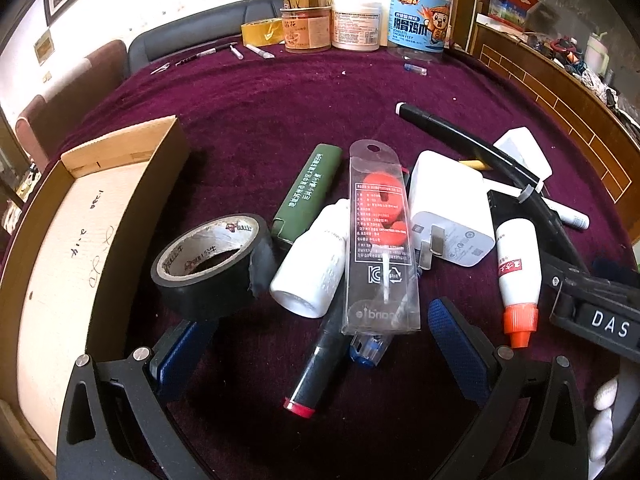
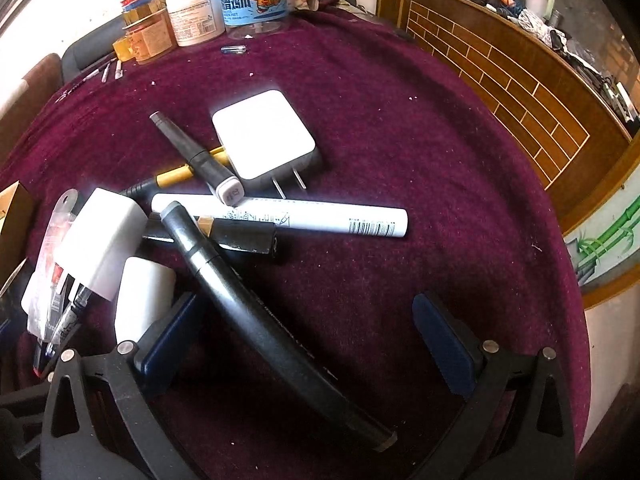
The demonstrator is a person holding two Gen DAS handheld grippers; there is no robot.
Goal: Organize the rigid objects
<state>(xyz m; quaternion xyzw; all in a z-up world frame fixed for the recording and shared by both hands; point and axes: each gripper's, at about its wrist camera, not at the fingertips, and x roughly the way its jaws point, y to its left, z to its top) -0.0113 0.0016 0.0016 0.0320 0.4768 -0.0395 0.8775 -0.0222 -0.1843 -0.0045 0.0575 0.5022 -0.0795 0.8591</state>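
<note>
Both grippers are spread wide, holding nothing: the left gripper frames the clear plastic blister pack at frame centre, light, slippery, crushable; grip its stiff edges. Upper left, the open cardboard box waits; the right gripper straddles a rigid black marker.

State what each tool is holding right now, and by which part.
Nothing is held. The left tool is open over the pile above the clear package; the right tool is open, straddling a black marker without gripping.

Two white chargers, one black tape roll, three jars.
</note>
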